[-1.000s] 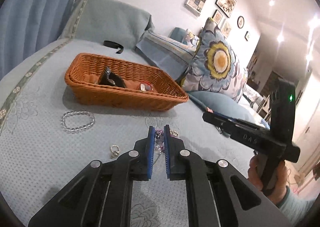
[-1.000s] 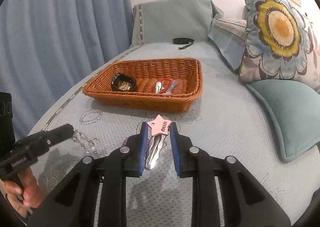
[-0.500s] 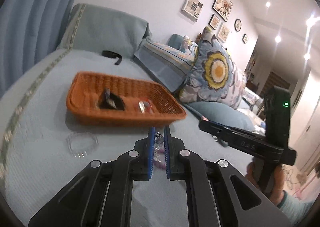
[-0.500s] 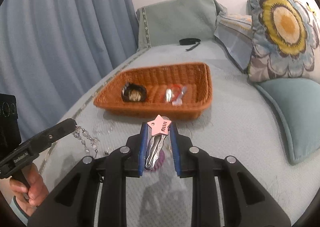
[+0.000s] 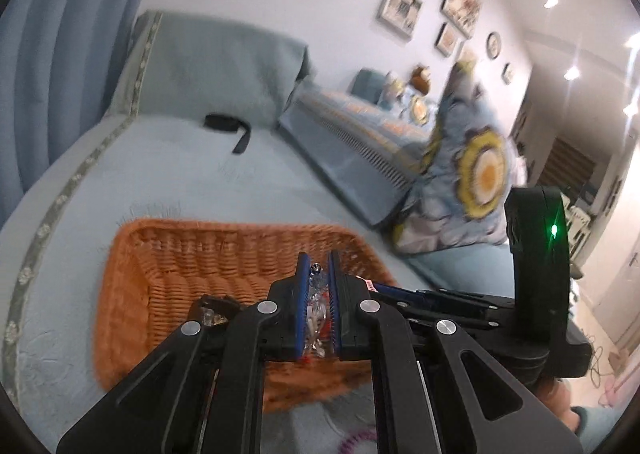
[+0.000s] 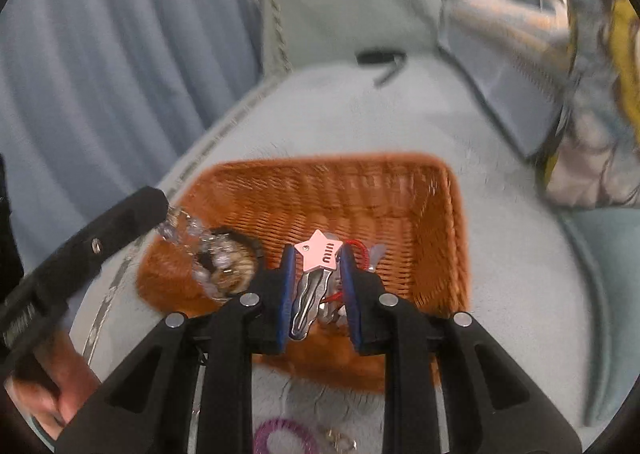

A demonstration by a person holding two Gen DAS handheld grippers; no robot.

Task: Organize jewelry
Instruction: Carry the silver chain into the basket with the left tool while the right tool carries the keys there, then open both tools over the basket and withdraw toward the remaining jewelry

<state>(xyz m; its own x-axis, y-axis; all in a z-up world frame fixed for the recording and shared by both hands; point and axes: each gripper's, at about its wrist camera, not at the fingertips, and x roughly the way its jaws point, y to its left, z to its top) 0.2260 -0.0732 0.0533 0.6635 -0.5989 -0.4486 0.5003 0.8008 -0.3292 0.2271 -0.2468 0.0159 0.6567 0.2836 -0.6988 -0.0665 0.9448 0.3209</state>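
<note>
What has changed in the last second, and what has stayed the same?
Both grippers moved forward from the bedspread to above the wicker basket. The left gripper lifted its clear bead bracelet off the bed. The right gripper keeps its pink star hair clip. The basket did not move, and nothing has been dropped.

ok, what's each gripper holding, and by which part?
Left gripper: clear beaded bracelet, pinched at one end, the rest dangling over the orange wicker basket. Right gripper: pink star hair clip, gripped along its metal shank.
</note>
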